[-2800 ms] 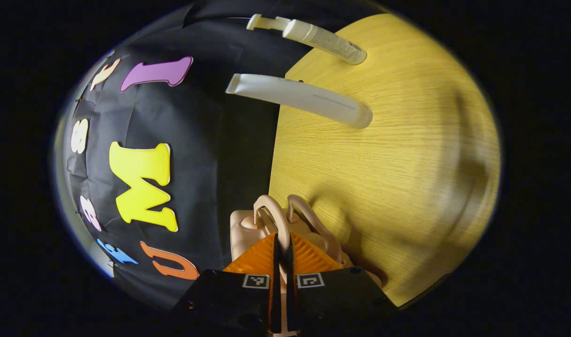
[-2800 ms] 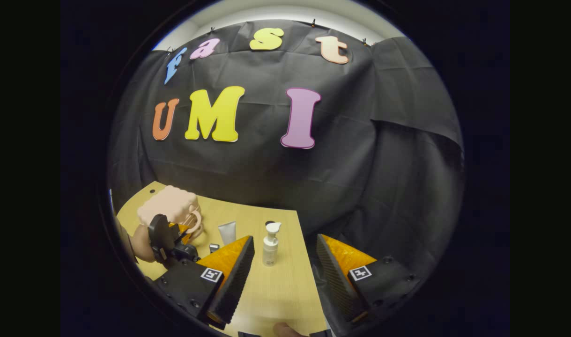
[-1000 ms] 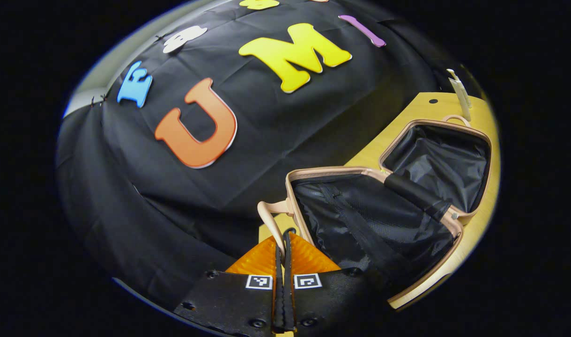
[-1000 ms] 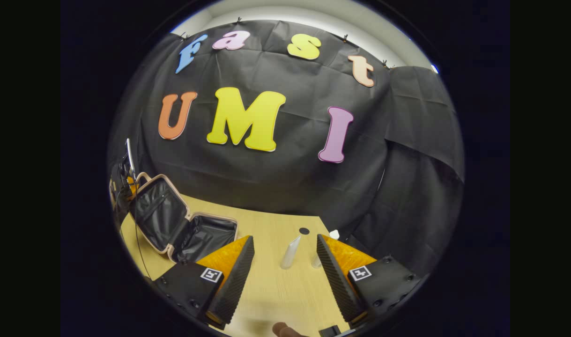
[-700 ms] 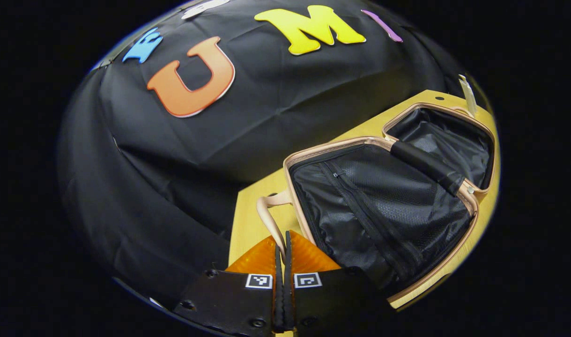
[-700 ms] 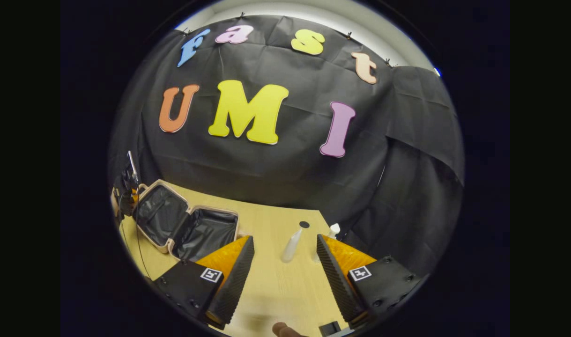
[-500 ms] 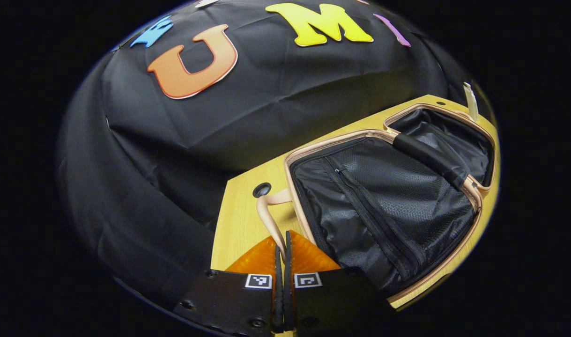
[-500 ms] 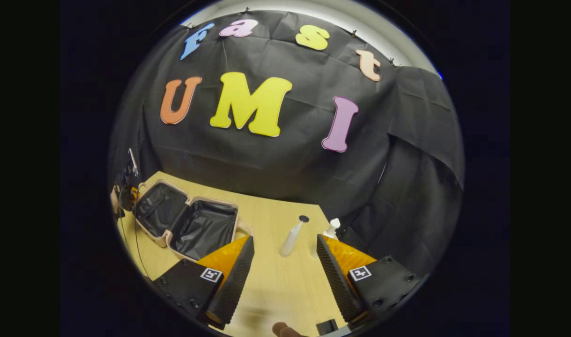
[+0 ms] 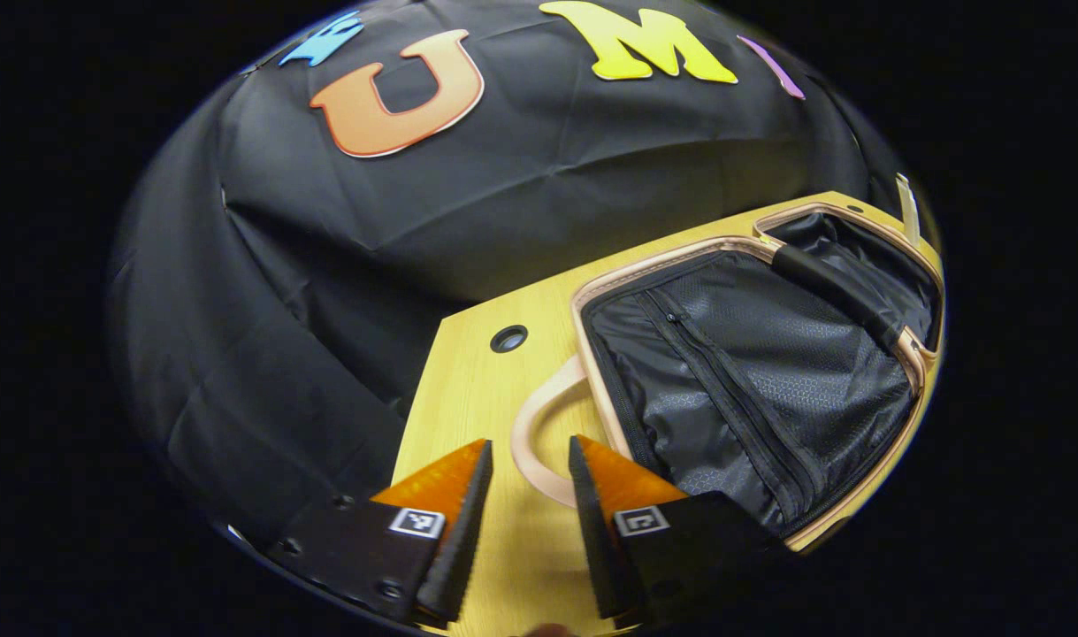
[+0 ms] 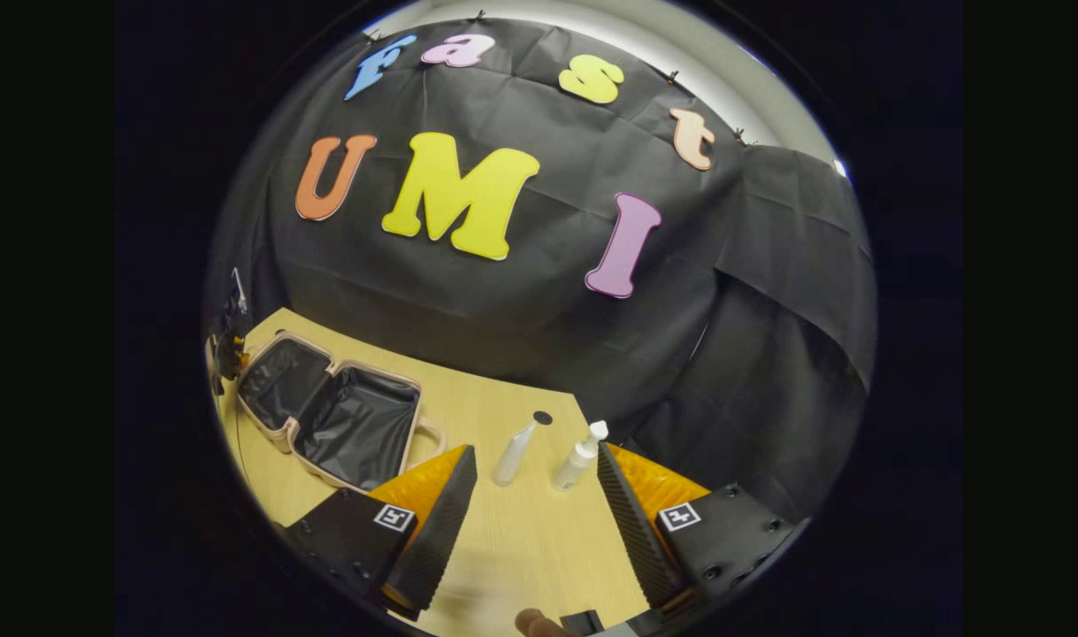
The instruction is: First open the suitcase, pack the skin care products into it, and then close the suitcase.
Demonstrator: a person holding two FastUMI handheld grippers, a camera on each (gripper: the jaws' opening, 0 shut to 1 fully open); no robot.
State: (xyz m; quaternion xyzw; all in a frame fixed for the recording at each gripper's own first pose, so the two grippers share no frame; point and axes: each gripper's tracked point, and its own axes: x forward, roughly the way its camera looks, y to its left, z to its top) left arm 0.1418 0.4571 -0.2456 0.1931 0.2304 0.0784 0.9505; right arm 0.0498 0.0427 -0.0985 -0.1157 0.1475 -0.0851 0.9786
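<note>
The pale pink suitcase lies wide open on the wooden table, both halves showing black lining. Its looped handle rests on the table between the fingers of my left gripper, which is open and not pressing on it. In the right gripper view the open suitcase sits at the left, with my left gripper at its far side. A white tube and a white pump bottle stand just ahead of my right gripper, which is open and holds nothing.
A round cable hole sits near the table's back edge, left of the suitcase. Another hole lies behind the tube. The black cloth wall closes off the back of the table. A white tube shows beyond the suitcase's far half.
My left gripper swung the lid down flat, then let go of the handle and opened. The right gripper stayed open and shifted slightly; the tube and bottle now sit between its fingers.
</note>
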